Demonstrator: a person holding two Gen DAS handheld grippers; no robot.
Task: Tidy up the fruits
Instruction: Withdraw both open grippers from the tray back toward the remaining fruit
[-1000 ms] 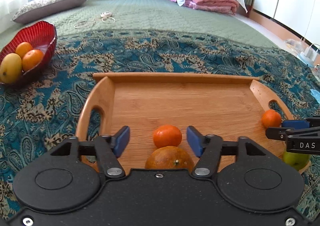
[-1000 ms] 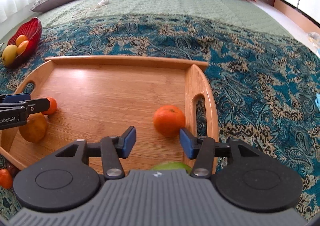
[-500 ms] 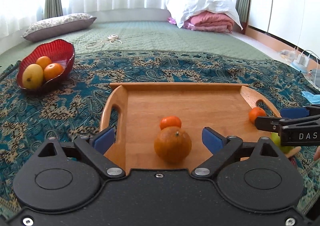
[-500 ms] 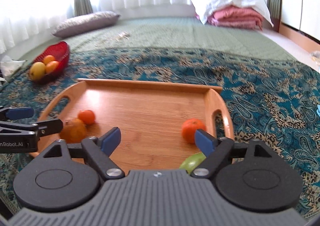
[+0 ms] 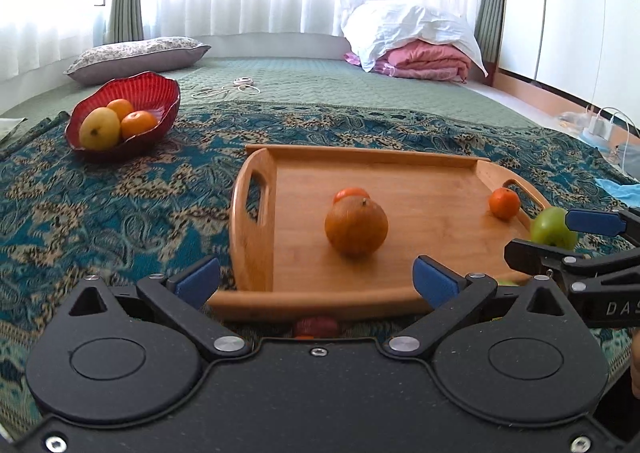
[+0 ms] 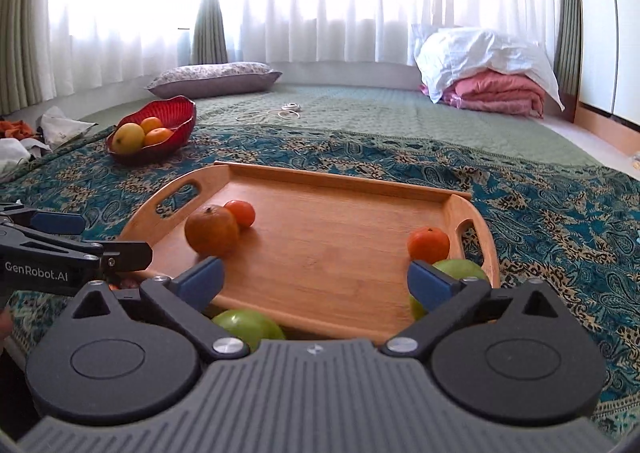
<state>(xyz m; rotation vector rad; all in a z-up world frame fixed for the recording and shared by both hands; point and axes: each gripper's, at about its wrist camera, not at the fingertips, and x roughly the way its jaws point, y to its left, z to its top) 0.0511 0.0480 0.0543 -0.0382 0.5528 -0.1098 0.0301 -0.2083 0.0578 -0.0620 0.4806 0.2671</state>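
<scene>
My left claw [image 5: 316, 277] is spread wide with nothing between its blue pads [image 5: 198, 277]. My right claw [image 6: 316, 277] is spread wide too and holds nothing. Both claws hang just in front of the near edge of the flat wooden tray with two cut-out handles [image 6: 340, 317], which lies on the blue and gold patterned blanket [image 5: 120, 205]. On the tray I see a big dull orange round fruit [image 5: 356, 227] near the left side. A small bright orange tangerine [image 5: 351, 193] sits right behind it, and I think they touch. Another small tangerine [image 6: 428, 245] sits by the right handle of the tray, well apart from the first two. A green apple [image 6: 460, 271] lies just off the right near corner of the tray, close to that tangerine. A second green apple [image 6: 248, 327] lies on the blanket by the near edge of the tray, close to my right claw. A small reddish fruit [image 5: 316, 327] peeks out under my left claw, but it is blurry. Far off to the left stands a red ribbed glass bowl [image 5: 156, 93] with one yellow fruit [image 5: 100, 129] and two little orange fruits [image 5: 138, 124] in it. Behind it all I see a grey flowered pillow [image 5: 136, 57], a white cord [image 5: 228, 89] on the green quilt [image 5: 360, 93], and folded pink and white bedding [image 5: 424, 49].
</scene>
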